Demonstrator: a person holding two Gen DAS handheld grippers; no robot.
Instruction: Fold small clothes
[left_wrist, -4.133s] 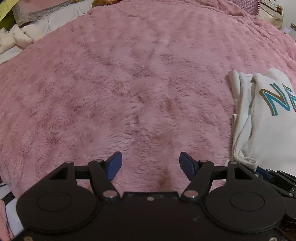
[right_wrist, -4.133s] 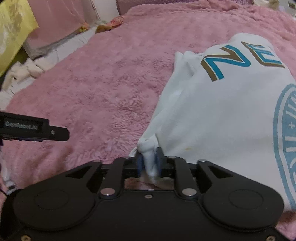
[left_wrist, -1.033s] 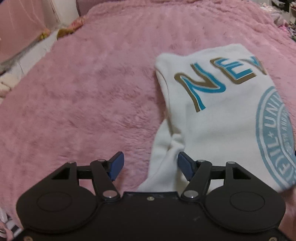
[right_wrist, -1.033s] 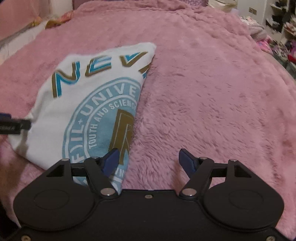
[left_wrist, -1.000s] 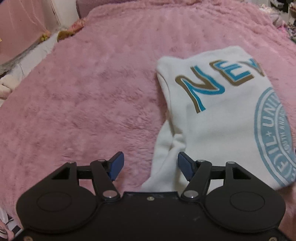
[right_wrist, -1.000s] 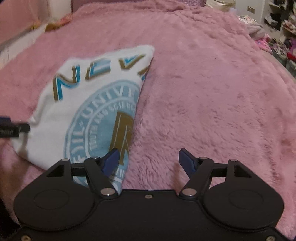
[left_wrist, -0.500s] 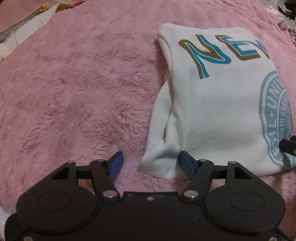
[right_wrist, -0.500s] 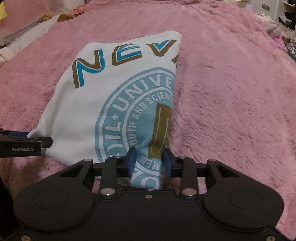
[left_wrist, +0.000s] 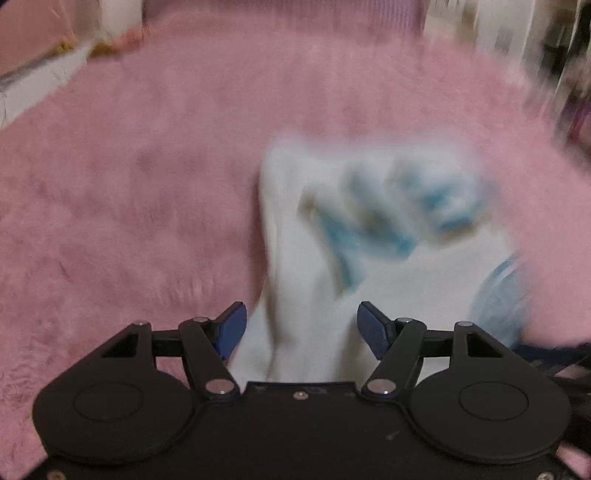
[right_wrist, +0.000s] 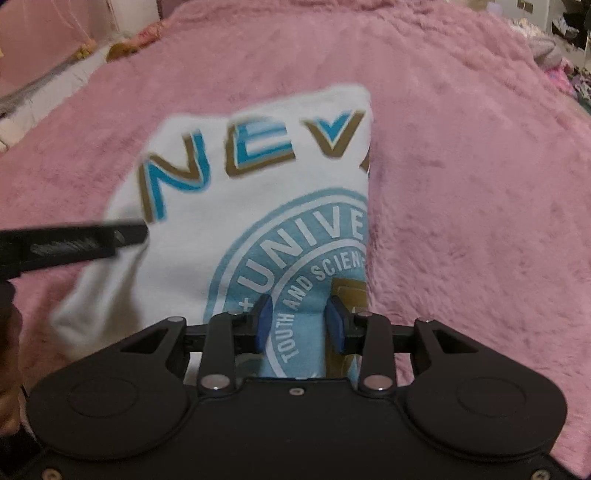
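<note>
A white sweatshirt (right_wrist: 229, 206) with blue-and-gold "NEV" lettering and a round blue university print lies folded on the pink fleece blanket (right_wrist: 461, 166). My right gripper (right_wrist: 299, 325) is shut on its near edge, and the printed fabric bunches up between the blue pads. The left wrist view is heavily blurred. There the sweatshirt (left_wrist: 369, 266) runs from the blanket's middle down between the fingers of my left gripper (left_wrist: 301, 326), which stands open around the near left edge. The left gripper's black body (right_wrist: 74, 243) shows at the left of the right wrist view.
The pink blanket (left_wrist: 129, 184) covers the whole bed. Pale bedding and soft toys (right_wrist: 122, 48) lie along the far left edge. Clutter and clothes (right_wrist: 561, 62) sit beyond the bed's right side.
The right gripper closed on the sweatshirt's near edge within the last second and still holds it. The left gripper came in over the near left edge and is moving fast, blurring its view.
</note>
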